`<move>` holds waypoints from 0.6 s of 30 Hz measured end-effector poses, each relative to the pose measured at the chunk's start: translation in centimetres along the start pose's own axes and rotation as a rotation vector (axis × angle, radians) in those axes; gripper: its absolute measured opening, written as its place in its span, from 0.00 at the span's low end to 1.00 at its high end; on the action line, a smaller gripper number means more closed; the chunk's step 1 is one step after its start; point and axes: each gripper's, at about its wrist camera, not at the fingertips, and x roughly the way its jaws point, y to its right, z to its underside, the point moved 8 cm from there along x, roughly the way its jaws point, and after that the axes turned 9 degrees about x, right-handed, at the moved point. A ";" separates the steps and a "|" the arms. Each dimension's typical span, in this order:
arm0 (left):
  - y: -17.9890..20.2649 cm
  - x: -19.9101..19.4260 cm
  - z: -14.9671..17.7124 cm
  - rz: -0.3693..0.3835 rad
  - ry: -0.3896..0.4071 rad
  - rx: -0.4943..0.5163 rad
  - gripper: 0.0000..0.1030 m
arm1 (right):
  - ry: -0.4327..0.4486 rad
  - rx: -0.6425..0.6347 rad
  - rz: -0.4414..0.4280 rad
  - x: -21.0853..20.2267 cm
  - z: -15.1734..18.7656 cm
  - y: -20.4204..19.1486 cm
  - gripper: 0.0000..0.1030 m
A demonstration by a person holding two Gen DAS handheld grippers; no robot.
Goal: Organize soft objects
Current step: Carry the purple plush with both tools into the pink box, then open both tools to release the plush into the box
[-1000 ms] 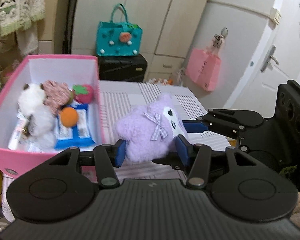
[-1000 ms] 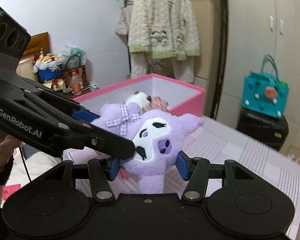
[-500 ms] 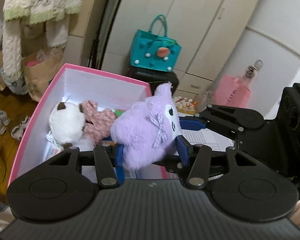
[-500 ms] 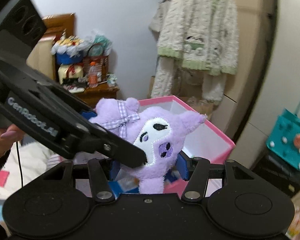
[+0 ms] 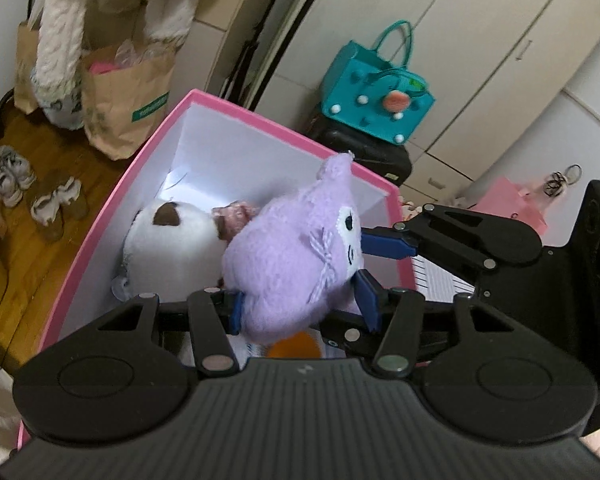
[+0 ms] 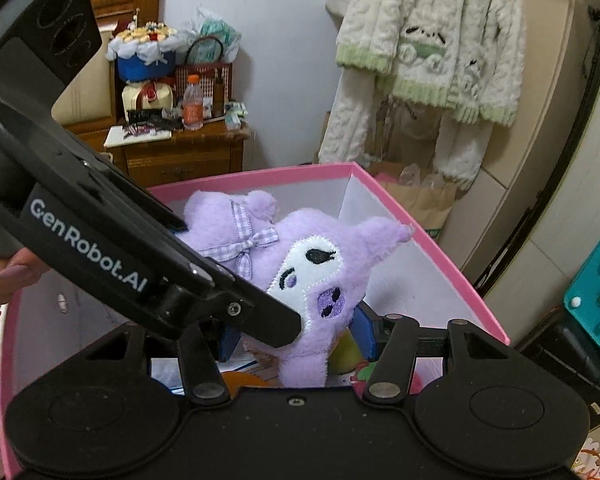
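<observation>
A purple plush point(image 5: 296, 264) with a white face and a checked bow hangs over the open pink box point(image 5: 260, 114), held from two sides. My left gripper point(image 5: 300, 304) has its blue pads against the plush's body, and its jaws are opening. My right gripper point(image 6: 296, 334) is shut on the plush point(image 6: 316, 272) lower down, and its blue fingertips point(image 5: 384, 242) reach in from the right. Inside the box lie a white plush point(image 5: 168, 240), a pink knitted toy point(image 5: 236, 216) and an orange ball point(image 5: 296, 348). The left gripper's black arm crosses the right wrist view.
The box rim point(image 6: 260, 178) sits at the edge of a striped table top point(image 5: 436, 276). Beyond it are a teal bag point(image 5: 376, 92) on a black case point(image 5: 364, 152), paper bags point(image 5: 124, 104), shoes point(image 5: 8, 176), a wooden cabinet point(image 6: 180, 152) and a hanging cardigan point(image 6: 428, 52).
Both grippers carried the purple plush sideways from above the striped table top to over the pink box, rolling as they went. The plush now hangs lower, above the toys inside.
</observation>
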 end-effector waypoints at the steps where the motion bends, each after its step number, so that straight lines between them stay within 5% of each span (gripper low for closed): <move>1: -0.2 0.3 0.0 -0.004 -0.005 -0.003 0.52 | -0.008 0.001 0.004 0.4 0.0 0.1 0.58; 6: -1.3 1.3 -0.4 -0.030 -0.037 -0.012 0.49 | -0.078 -0.012 0.098 2.3 0.2 0.9 0.58; 12: -1.9 0.7 -0.4 -0.084 -0.030 0.025 0.44 | -0.128 0.010 0.084 2.8 0.6 1.4 0.63; 18: -1.5 -0.3 -0.4 -0.158 0.003 0.090 0.42 | -0.068 0.012 0.068 0.1 0.8 0.6 0.72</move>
